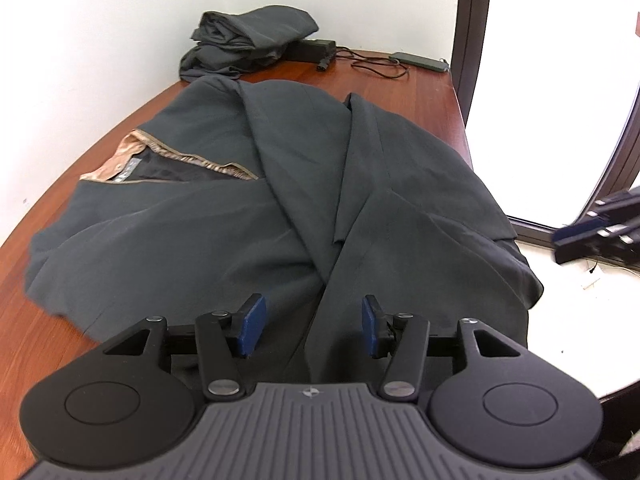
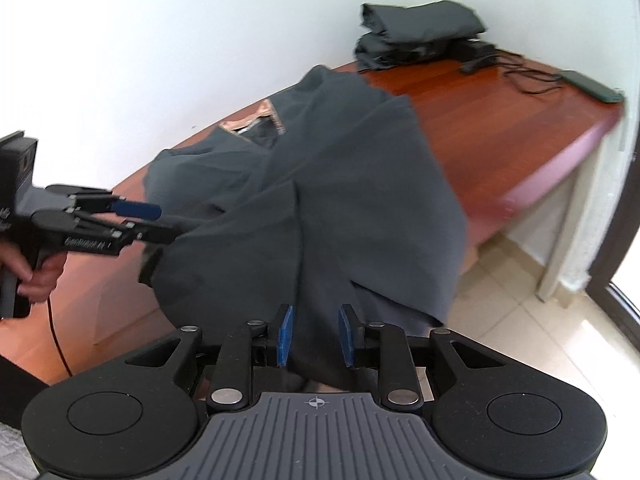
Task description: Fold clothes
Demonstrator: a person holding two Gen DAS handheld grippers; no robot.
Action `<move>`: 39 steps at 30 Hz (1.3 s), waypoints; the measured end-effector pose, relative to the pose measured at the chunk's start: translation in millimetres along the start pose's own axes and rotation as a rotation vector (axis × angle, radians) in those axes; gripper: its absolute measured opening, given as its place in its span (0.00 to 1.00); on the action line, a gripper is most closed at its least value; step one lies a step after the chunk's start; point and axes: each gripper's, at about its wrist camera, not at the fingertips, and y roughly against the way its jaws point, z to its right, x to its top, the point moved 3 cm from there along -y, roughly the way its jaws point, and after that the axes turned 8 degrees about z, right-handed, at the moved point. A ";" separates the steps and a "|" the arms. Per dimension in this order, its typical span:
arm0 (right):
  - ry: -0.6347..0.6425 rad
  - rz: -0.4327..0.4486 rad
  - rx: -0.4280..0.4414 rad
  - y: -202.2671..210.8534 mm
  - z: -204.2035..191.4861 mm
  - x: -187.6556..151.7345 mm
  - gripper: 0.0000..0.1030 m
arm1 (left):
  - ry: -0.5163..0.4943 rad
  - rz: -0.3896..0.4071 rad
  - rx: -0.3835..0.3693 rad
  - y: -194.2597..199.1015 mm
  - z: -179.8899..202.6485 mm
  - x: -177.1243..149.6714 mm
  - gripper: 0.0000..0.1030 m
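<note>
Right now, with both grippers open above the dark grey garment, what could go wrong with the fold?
1. The dark grey garment hangs over the edge of the reddish wooden table; it may slide off.
2. The open left gripper and right gripper hold nothing, so the crossed folds may loosen.

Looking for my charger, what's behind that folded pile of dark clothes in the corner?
Behind the folded pile, a black box and cables show; anything directly behind it is hidden.
</note>
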 end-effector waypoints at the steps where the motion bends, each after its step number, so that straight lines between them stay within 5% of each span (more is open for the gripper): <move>1: 0.002 -0.007 0.019 -6.4 -1.4 4.1 0.30 | 0.002 0.001 0.004 4.3 -0.9 -2.5 0.57; 10: 0.031 -0.102 0.116 -62.0 0.6 30.2 0.36 | 0.027 0.016 0.025 31.1 -2.6 -17.3 0.57; 20: 0.032 -0.228 0.260 -100.3 7.4 31.5 0.35 | 0.089 -0.052 0.100 33.8 2.3 -39.6 0.56; 22: 0.014 -0.247 0.300 -103.5 10.6 33.8 0.31 | 0.100 -0.060 0.120 31.8 4.2 -44.9 0.54; 26: -0.002 -0.277 0.383 -106.2 14.1 39.9 0.04 | 0.124 -0.066 0.195 25.8 6.7 -50.7 0.39; 30: -0.012 -0.239 0.446 -95.3 14.4 58.6 0.03 | 0.187 -0.058 0.241 28.9 6.3 -50.7 0.39; 39: 0.015 -0.296 0.379 -118.2 20.9 68.9 0.15 | 0.229 -0.035 0.285 42.6 18.3 -54.1 0.39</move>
